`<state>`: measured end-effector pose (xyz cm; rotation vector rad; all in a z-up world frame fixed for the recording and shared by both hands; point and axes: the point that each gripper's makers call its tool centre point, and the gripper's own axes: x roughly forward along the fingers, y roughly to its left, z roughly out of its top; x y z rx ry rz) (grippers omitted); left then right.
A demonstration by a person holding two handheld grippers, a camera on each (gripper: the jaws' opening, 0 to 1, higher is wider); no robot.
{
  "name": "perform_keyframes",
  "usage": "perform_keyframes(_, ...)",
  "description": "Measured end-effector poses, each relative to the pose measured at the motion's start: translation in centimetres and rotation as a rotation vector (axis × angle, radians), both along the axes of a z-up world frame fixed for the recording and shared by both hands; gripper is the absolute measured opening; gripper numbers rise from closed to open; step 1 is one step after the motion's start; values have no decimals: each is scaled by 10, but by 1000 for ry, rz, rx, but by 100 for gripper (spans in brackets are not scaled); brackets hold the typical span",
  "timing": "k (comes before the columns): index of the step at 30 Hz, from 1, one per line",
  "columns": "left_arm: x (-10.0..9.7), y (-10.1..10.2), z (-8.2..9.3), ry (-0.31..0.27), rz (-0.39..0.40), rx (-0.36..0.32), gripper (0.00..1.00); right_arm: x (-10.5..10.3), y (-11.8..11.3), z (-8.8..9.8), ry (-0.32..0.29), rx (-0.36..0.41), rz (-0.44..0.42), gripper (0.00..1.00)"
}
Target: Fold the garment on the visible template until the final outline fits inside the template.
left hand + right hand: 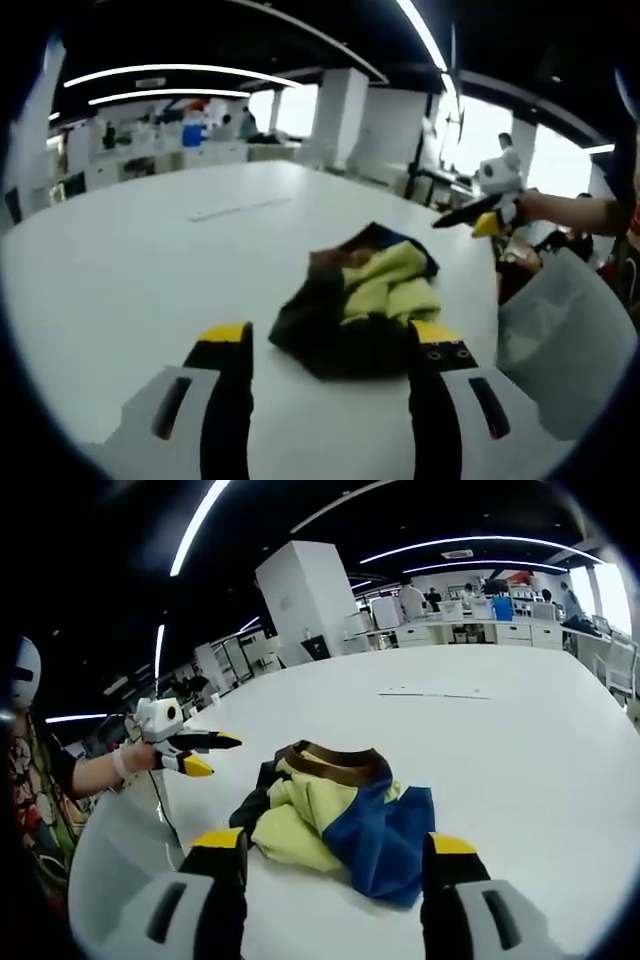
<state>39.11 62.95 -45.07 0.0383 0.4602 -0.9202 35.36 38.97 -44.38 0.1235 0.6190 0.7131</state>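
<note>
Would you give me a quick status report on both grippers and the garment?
Left gripper open, empty. Right gripper open, empty. Garment crumpled on white table, unfolded. Nothing in the way.

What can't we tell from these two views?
- Garment type and outline: crumpled in a heap in both views.
- Template: only faint marks far back on the table, too small to read.
- Garment's near edge: left gripper view, partly behind the left gripper's right jaw.
- Chair: cut off by the rim.
</note>
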Motion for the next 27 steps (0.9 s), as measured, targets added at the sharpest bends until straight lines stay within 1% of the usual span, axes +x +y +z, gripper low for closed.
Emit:
perform_keyframes(2, 4, -2, -7, 15, -15, 14, 53, 3, 1, 0, -4, -3, -1, 66)
perform_keyframes(4, 8, -6, -9, 8, -25, 26, 50, 7, 3, -2, 2, -8, -8, 62)
perform_keyframes(6, 16, -6, -13, 3, -25, 29, 47, 14, 1, -3, -7, -13, -21, 57)
perform_keyframes(9, 31, -9, -15, -10, -11, 40, 43, 33, -2, -5, -17, -5, -71, 43)
perform_keyframes(11, 40, -13, -13, -22, -4, 27, 40, 44, -1, -8, -6, 9, -99, 35)
perform_keyframes(13, 48, -16, -10, -18, -11, 1, 38, 54, 3, -12, 19, 23, -108, 29)
perform_keyframes(14, 53, -17, -10, -25, -12, 3, 37, 59, 5, -15, 18, 19, -105, 27)
perform_keyframes(16, 56, -21, -11, -31, -15, 7, 36, 63, 8, -18, 26, 13, -103, 27)
perform_keyframes(18, 61, -20, -13, -30, -24, 8, 36, 65, 10, -23, 45, 11, -98, 26)
perform_keyframes(20, 62, -20, -19, -18, -37, 18, 36, 66, 9, -28, 65, 12, -103, 25)
perform_keyframes(21, 62, -19, -22, -13, -44, 21, 36, 66, 9, -29, 63, 10, -101, 24)
perform_keyframes(22, 61, -18, -27, 9, -50, 25, 35, 67, 8, -30, 68, 6, -105, 23)
perform_keyframes(24, 57, -18, -27, 22, -49, 21, 33, 68, 7, -33, 76, 8, -107, 21)
perform_keyframes(26, 58, -17, -31, 36, -44, 16, 29, 68, 7, -35, 88, 21, -111, 17)
perform_keyframes(27, 60, -15, -33, 40, -45, 17, 28, 68, 7, -36, 93, 22, -108, 9)
